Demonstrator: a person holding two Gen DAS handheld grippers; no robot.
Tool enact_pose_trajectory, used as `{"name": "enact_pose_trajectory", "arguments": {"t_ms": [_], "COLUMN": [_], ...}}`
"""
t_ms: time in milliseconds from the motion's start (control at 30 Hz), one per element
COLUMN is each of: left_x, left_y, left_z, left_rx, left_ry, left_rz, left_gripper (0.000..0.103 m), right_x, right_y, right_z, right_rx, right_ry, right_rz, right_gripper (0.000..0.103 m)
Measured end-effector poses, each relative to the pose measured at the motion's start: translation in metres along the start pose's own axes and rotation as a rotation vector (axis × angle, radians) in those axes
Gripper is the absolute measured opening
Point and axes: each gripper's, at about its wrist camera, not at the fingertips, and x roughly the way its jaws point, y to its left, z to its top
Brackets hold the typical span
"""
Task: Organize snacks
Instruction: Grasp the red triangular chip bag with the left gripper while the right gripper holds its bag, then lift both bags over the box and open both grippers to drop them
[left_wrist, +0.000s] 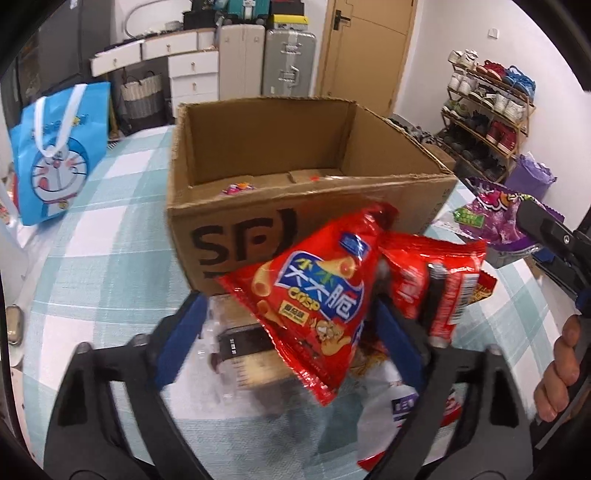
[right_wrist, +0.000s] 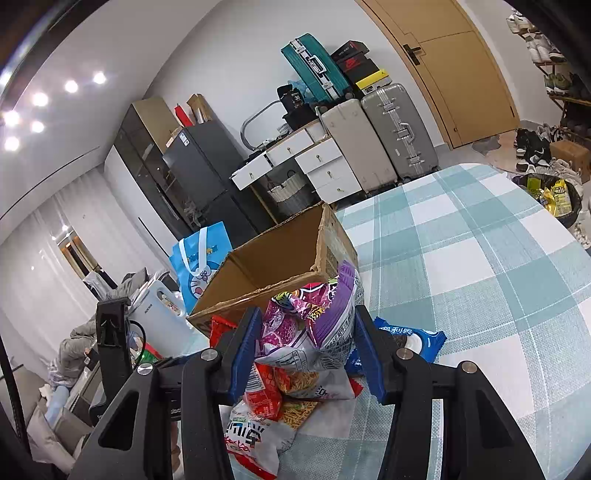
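Holding a purple snack bag (right_wrist: 314, 325) between its blue pads, your right gripper (right_wrist: 306, 350) is clamped on the crinkled middle of the pack, which hangs just in front of the open cardboard box (right_wrist: 280, 254). That bag is light, puffy and slick — the foil dents under the pads, so I judge a grip on the flat body or the crimped seam safer than on the air-filled bulge.

Your left gripper (left_wrist: 291, 332) has a red crisp bag (left_wrist: 314, 299) between its fingers, the pack tilted with one corner up against the box's near wall. The jaws stand partly apart; the right pad looks to touch the bag's edge, but whether the left one presses on it I cannot tell. Treat it as loosely caught: it is just as soft and slippery, and its contents would crush under a hard squeeze.

Below lie more snacks on the checked tablecloth (right_wrist: 480, 277) — a second red packet (left_wrist: 436, 280), a white noodle-snack pouch (right_wrist: 255, 435), a blue biscuit pack (right_wrist: 410, 339). The box is nearly empty, so there is room to drop both bags in.
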Motion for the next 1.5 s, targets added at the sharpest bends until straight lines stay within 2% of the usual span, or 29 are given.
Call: {"name": "enact_pose_trajectory", "arguments": {"t_ms": [33, 167, 233, 367, 733, 1033, 1500], "left_x": [0.002, 0.003, 0.002, 0.000, -0.019, -0.046, -0.084], "left_y": [-0.002, -0.007, -0.008, -0.006, 0.001, 0.026, 0.041], "left_z": [0.001, 0.001, 0.001, 0.001, -0.007, -0.017, 0.008], "left_rx": [0.002, 0.008, 0.001, -0.006, -0.012, -0.039, -0.051], "left_ry": [0.005, -0.002, -0.006, -0.017, -0.058, -0.102, -0.174], "left_rz": [-0.007, -0.037, -0.054, -0.068, -0.064, -0.060, -0.055], "left_gripper": [0.070, 0.047, 0.041, 0.035, 0.035, 0.035, 0.035], "right_x": [0.000, 0.000, -0.001, -0.003, -0.003, -0.006, -0.002], "right_y": [0.000, 0.001, 0.000, 0.002, 0.008, 0.017, 0.032], "right_z": [0.000, 0.000, 0.000, 0.001, 0.002, 0.001, 0.004], "right_rx": [0.000, 0.001, 0.000, -0.004, -0.021, -0.040, -0.055], "right_ry": [-0.001, 0.000, -0.001, -0.005, -0.017, -0.034, -0.060], "right_rz": [-0.001, 0.000, 0.002, 0.006, 0.028, 0.050, 0.089], "right_gripper": [0.050, 0.050, 0.050, 0.050, 0.050, 0.050, 0.050]}}
